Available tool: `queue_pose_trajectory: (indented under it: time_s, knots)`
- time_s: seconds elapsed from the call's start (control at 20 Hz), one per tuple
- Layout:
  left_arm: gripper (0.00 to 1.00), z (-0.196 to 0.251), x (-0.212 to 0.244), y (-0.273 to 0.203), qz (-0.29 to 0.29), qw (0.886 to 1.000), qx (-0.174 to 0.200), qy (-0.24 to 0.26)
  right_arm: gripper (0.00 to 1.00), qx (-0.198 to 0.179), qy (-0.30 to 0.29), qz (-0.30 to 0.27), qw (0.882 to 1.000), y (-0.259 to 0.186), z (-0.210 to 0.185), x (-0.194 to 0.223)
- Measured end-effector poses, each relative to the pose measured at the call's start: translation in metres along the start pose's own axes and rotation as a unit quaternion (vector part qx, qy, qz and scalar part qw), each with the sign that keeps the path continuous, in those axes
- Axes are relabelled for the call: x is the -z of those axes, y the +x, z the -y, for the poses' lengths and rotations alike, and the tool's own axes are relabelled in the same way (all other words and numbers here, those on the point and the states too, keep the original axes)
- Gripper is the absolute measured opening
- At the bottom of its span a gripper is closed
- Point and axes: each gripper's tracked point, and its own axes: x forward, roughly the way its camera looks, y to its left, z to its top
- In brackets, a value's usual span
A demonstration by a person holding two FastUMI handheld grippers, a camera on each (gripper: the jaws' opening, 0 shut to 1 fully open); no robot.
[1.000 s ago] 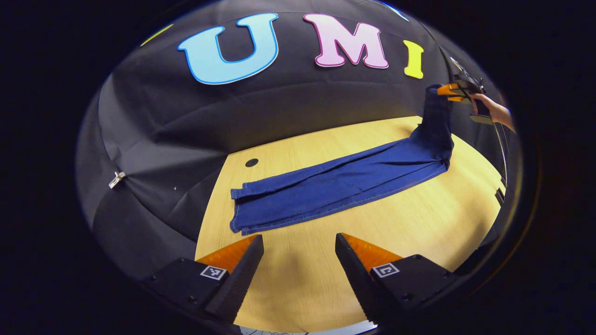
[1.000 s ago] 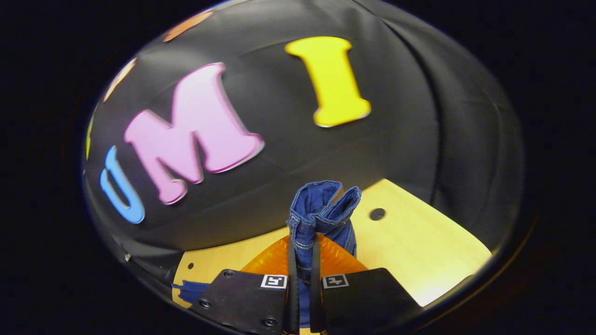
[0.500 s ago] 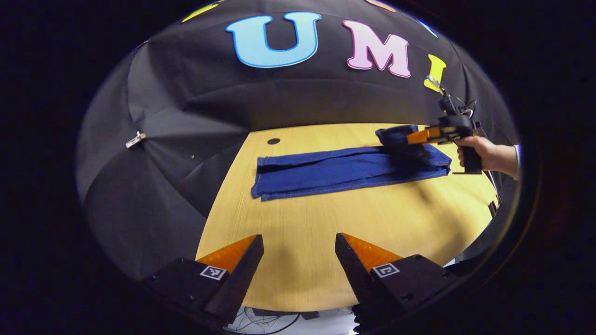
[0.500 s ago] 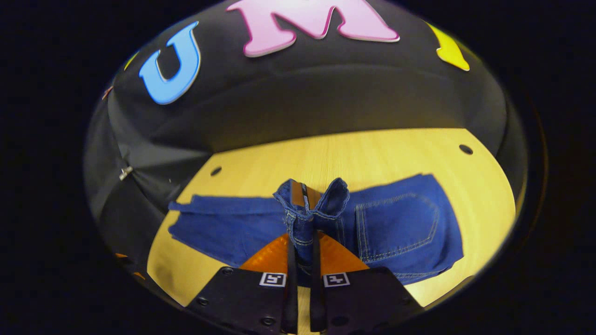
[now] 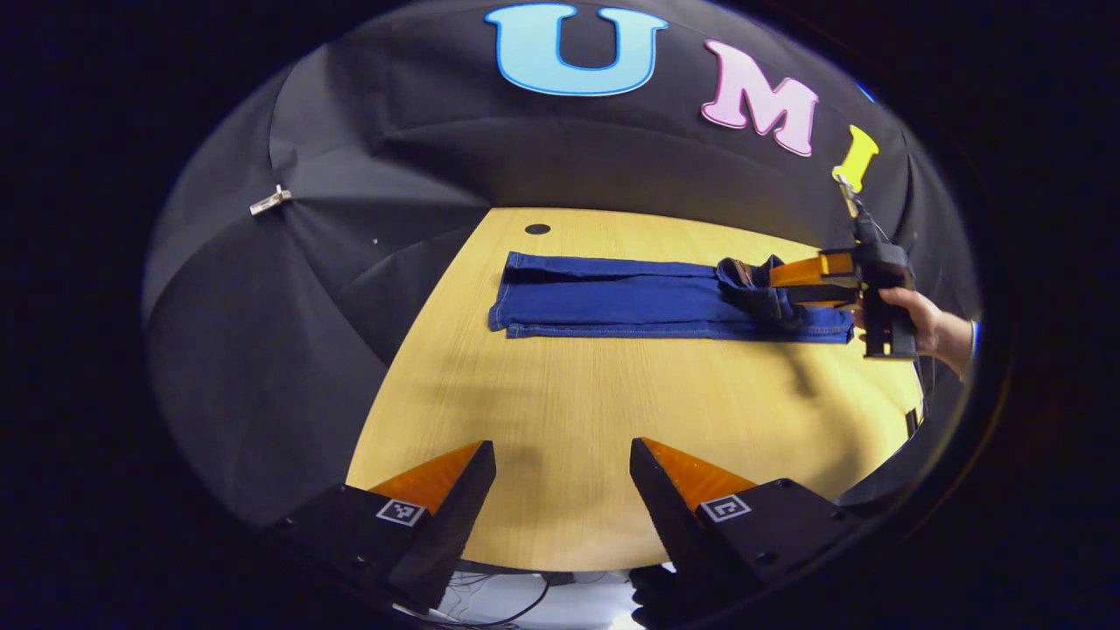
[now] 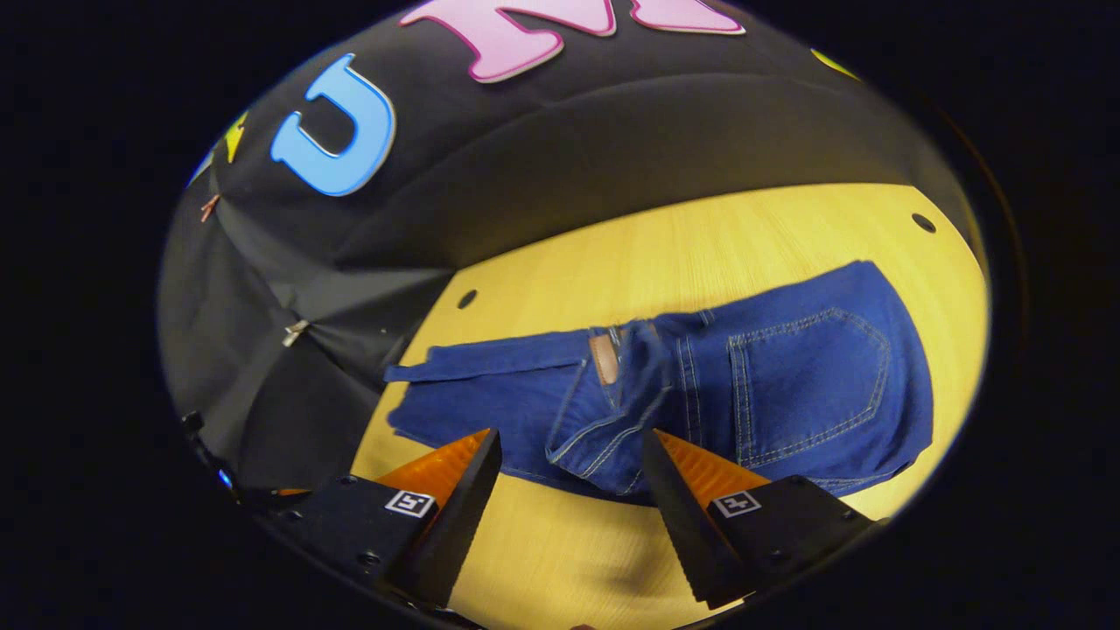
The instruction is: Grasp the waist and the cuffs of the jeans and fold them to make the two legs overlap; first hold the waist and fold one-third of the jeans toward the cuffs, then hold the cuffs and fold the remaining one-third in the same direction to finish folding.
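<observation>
Released waist (image 6: 612, 411) now lies on jeans (image 5: 630, 302).

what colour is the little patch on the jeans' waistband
Brown, on the blue jeans; the patch shows best in the right gripper view.

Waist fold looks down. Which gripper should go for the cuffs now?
Probably left. The left gripper hangs open over bare table on the cuffs' side, while the right gripper, also open, sits at the folded waist.

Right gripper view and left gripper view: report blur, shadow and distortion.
Right gripper view: slight motion blur on the jeans at the waist fold, pocket stitching sharp; table edge bowed by the fisheye. Left gripper view: sharp; soft shadows on the table near the left tongs and below the right tongs.
</observation>
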Motion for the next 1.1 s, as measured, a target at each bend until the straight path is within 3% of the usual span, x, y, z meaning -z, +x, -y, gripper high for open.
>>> queue_pose_trajectory:
  time_s: [0.2,0.35,0.5,0.6,0.9,1.1]
  knots:
    - [0.98,-0.011,-0.038,0.046,-0.048,0.999,0.014,-0.011,0.98,-0.017,0.004,0.035,0.999,-0.065,0.011,-0.037]
    - [0.96,-0.028,-0.065,0.09,-0.1,0.994,0.012,-0.046,0.98,0.014,0.018,0.072,0.997,-0.107,0.05,-0.063]
    - [0.96,-0.038,-0.083,0.131,-0.161,0.978,-0.002,-0.13,0.98,0.04,0.049,0.101,0.993,-0.149,0.08,-0.068]
    - [0.96,-0.044,-0.102,0.155,-0.175,0.972,-0.005,-0.158,0.98,0.063,0.06,0.11,0.99,-0.175,0.105,-0.061]
    - [0.95,-0.076,-0.097,0.2,-0.232,0.96,-0.065,-0.14,0.98,0.134,0.111,0.123,0.977,-0.233,0.168,-0.029]
    - [0.96,-0.057,-0.094,0.213,-0.252,0.956,-0.052,-0.142,0.98,0.155,0.135,0.125,0.971,-0.244,0.185,-0.016]
